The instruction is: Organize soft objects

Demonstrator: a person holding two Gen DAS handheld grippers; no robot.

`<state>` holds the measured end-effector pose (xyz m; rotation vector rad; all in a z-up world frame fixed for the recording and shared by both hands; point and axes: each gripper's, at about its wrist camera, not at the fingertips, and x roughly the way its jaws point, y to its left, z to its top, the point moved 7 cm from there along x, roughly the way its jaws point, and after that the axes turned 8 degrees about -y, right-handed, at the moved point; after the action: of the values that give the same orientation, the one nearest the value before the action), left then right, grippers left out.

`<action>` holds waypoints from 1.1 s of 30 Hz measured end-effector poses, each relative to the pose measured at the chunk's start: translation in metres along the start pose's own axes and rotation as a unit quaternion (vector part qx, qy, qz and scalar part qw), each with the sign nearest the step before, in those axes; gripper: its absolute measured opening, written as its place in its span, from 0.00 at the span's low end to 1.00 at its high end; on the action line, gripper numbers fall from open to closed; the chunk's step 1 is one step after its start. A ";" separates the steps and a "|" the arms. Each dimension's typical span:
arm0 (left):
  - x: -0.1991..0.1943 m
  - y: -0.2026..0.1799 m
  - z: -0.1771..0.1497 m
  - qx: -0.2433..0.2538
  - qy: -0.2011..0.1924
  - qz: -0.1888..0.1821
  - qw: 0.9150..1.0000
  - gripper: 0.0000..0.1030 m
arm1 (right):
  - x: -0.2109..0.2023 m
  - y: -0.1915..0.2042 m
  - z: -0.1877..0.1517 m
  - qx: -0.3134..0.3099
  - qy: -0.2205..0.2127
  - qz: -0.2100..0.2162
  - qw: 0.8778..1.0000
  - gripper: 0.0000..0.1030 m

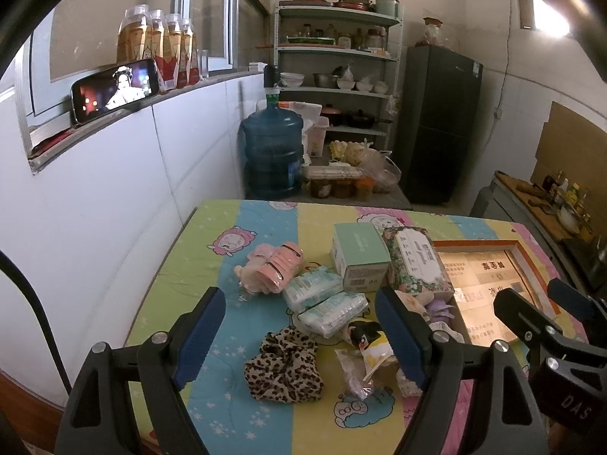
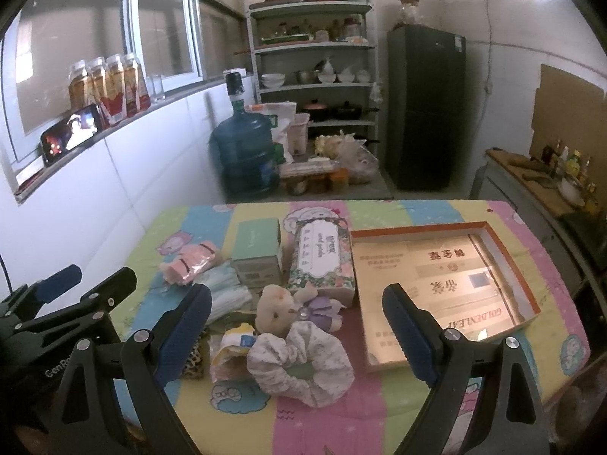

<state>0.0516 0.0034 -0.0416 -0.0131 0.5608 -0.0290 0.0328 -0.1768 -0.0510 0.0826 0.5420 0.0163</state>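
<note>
On the striped cartoon cloth lie soft things: a leopard-print scrunchie [image 1: 284, 369], tissue packs [image 1: 322, 299], a pink pad bundle [image 1: 279, 271], a small plush bear [image 2: 279, 309] and a pale floral scrunchie [image 2: 299, 364]. My left gripper [image 1: 299, 303] is open and empty, hovering above the leopard scrunchie and tissue packs. My right gripper [image 2: 297, 311] is open and empty, hovering over the floral scrunchie and bear. An empty orange-rimmed cardboard box [image 2: 436, 284] lies to the right; it also shows in the left wrist view [image 1: 493, 284].
A mint carton [image 1: 358, 256] and a floral tissue pack [image 1: 415, 263] stand behind the pile. Small plastic packets [image 1: 364, 364] lie near the front. A water jug [image 1: 271, 151], shelves [image 1: 337, 60] and a fridge [image 1: 436, 121] stand beyond the table. A white wall runs on the left.
</note>
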 end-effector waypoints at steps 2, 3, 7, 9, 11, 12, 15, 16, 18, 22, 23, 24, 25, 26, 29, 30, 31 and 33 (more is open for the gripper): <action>0.000 0.000 0.000 0.000 0.000 0.000 1.000 0.79 | 0.000 0.000 0.000 0.000 0.000 0.001 1.000 0.90; 0.000 0.000 0.000 0.000 0.000 0.000 1.000 0.79 | 0.000 0.000 0.000 0.000 0.000 0.000 1.000 0.90; 0.002 -0.001 -0.001 0.000 0.000 0.000 1.000 0.79 | 0.000 0.002 0.000 0.000 0.000 0.003 1.000 0.90; 0.002 -0.001 -0.001 0.000 0.000 0.000 1.000 0.79 | 0.000 0.003 -0.001 0.000 0.000 0.003 1.000 0.90; 0.002 -0.001 -0.001 0.000 0.000 0.000 1.000 0.79 | 0.000 0.003 0.000 0.000 0.000 0.004 1.000 0.90; 0.002 -0.001 -0.001 0.000 0.000 0.001 1.000 0.79 | 0.000 0.004 -0.001 0.000 0.000 0.004 1.000 0.90; 0.002 -0.001 -0.001 0.000 0.000 0.000 1.000 0.79 | 0.000 0.003 0.000 0.001 0.000 0.004 1.000 0.90; 0.002 -0.001 -0.001 0.000 0.000 0.000 1.000 0.79 | 0.000 0.003 0.000 0.001 0.000 0.004 1.000 0.90; 0.002 -0.001 -0.001 0.000 0.000 0.000 1.000 0.79 | -0.001 0.005 0.000 0.001 0.000 0.005 1.000 0.90; 0.003 -0.001 -0.001 -0.001 0.001 0.000 1.000 0.79 | -0.001 0.004 0.000 0.001 0.001 0.005 1.000 0.90; 0.003 -0.001 -0.001 0.000 0.001 0.001 1.000 0.79 | 0.000 0.004 0.000 0.001 0.001 0.004 1.000 0.90; 0.003 -0.001 -0.001 0.000 0.001 0.001 1.000 0.79 | -0.001 0.004 0.000 0.001 0.001 0.005 1.000 0.90; 0.003 -0.001 -0.002 0.000 0.002 0.001 1.000 0.79 | -0.001 0.004 0.000 0.001 0.001 0.005 1.000 0.90; 0.003 -0.001 -0.002 0.000 0.002 0.000 1.000 0.79 | 0.000 0.003 0.000 0.001 0.001 0.005 1.000 0.90; 0.003 -0.001 -0.003 0.000 0.002 0.000 1.000 0.79 | -0.001 0.005 -0.001 0.002 0.002 0.006 1.000 0.90; 0.003 -0.001 -0.003 0.000 0.002 0.000 1.000 0.79 | -0.001 0.006 -0.001 0.002 0.003 0.006 1.000 0.90; 0.003 -0.001 -0.003 0.000 0.002 0.000 1.000 0.79 | -0.001 0.007 -0.001 0.002 0.003 0.007 1.000 0.90; 0.002 -0.001 -0.005 -0.001 0.003 0.000 1.000 0.79 | -0.001 0.008 -0.001 0.002 0.003 0.007 1.000 0.90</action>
<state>0.0511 0.0025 -0.0468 -0.0150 0.5665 -0.0289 0.0314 -0.1687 -0.0506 0.0909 0.5470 0.0288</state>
